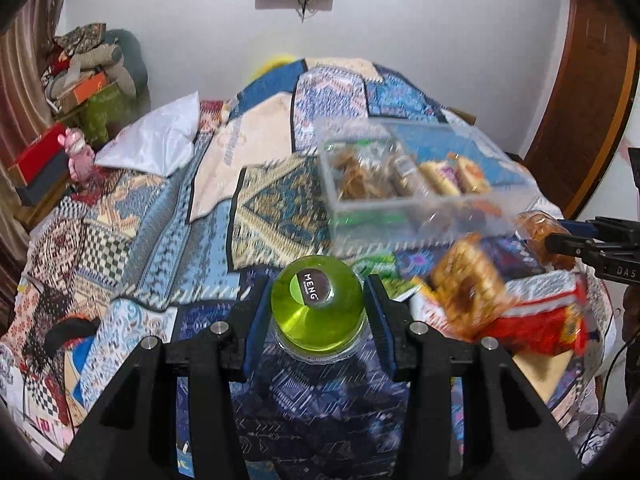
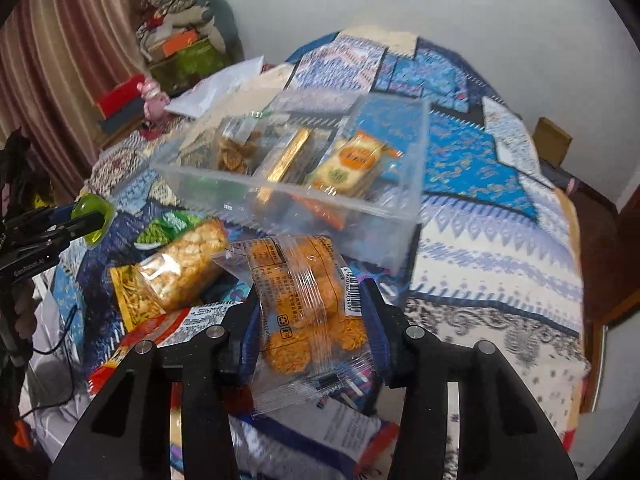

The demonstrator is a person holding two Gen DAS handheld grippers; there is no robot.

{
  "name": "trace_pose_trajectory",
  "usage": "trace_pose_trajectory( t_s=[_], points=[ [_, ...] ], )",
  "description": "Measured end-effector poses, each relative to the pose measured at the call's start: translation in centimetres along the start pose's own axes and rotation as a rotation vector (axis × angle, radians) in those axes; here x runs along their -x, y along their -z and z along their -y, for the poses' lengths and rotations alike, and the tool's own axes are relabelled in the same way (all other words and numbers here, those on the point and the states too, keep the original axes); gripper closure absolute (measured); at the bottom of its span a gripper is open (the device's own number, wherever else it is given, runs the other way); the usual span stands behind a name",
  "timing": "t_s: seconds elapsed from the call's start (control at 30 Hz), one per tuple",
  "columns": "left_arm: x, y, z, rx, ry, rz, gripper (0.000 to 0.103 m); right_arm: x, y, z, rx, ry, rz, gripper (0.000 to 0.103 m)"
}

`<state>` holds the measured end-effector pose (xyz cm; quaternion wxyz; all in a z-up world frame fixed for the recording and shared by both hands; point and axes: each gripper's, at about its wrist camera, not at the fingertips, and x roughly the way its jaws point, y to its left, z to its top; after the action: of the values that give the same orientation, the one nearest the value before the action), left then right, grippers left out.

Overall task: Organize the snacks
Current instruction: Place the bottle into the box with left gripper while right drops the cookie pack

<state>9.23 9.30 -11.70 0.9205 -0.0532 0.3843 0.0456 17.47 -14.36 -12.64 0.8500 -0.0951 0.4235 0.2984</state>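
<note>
2 things are in our jaws, and both hang above the bed [image 2: 492, 240], a soft quilted surface that gives nothing firm to press against.

We go from the biggest thing down. Largest among the task's things is the clear bin [image 2: 280, 196], lying on the quilt beyond the loose snacks. We judge it light, stiff, thin-walled and slippery. It already holds a crisp bag, a gold bar and a cracker pack, with bare floor left on its right side. Its near wall stands between both loads and that free space, so each must clear the rim first.

Next, the loose pile just in front of the bin: a red bag [image 1: 536, 320], a rice-cake pack [image 2: 180, 272] and a green bag [image 2: 168, 228]. All look soft, crackly and easy to snag.

Our right gripper [image 2: 310, 312] is clenched on the biscuit pack [image 2: 296, 296], gripping across its middle. The film is slick and loose, the biscuits brittle, so we judge a hard squeeze would crush them.

Smallest, the green jelly cup [image 1: 318, 308] sits clamped in our left gripper [image 1: 318, 312], jaws on its round sides. It looks smooth, squashy and dense for its size, and could slip out.
</note>
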Motion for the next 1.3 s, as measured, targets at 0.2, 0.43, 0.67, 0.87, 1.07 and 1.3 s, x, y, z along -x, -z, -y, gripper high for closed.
trace_pose_trajectory(
  t_s=[0.2, 0.43, 0.67, 0.87, 1.07, 1.3],
  points=[
    [0.8, -2.4, 1.2, -0.001, 0.04, 0.053, 0.057, 2.9, -0.6, 0.6, -0.036, 0.012, 0.083, 0.061],
    [0.2, -5.3, 2.7, -0.006, 0.088, 0.087, 0.057, 4.0, -2.4, 1.3, -0.088, 0.004, 0.164, 0.061],
    [-2.0, -7.5, 4.1, -0.038, 0.107, 0.091, 0.057, 2.1, -4.7, 1.0, -0.102, -0.028, 0.19, 0.061],
    [-5.4, -8.6, 4.5, -0.047, 0.108, 0.051, 0.057, -1.4, -6.8, 0.5, -0.096, -0.038, 0.152, 0.061],
    [-8.6, -8.9, 4.2, -0.034, 0.109, 0.004, 0.057, -3.8, -7.9, 0.4, -0.08, -0.042, 0.113, 0.061],
    [-9.4, -8.6, 4.3, -0.026, 0.092, -0.004, 0.055, -5.6, -8.0, 0.5, -0.11, -0.074, 0.062, 0.046]
  ],
)
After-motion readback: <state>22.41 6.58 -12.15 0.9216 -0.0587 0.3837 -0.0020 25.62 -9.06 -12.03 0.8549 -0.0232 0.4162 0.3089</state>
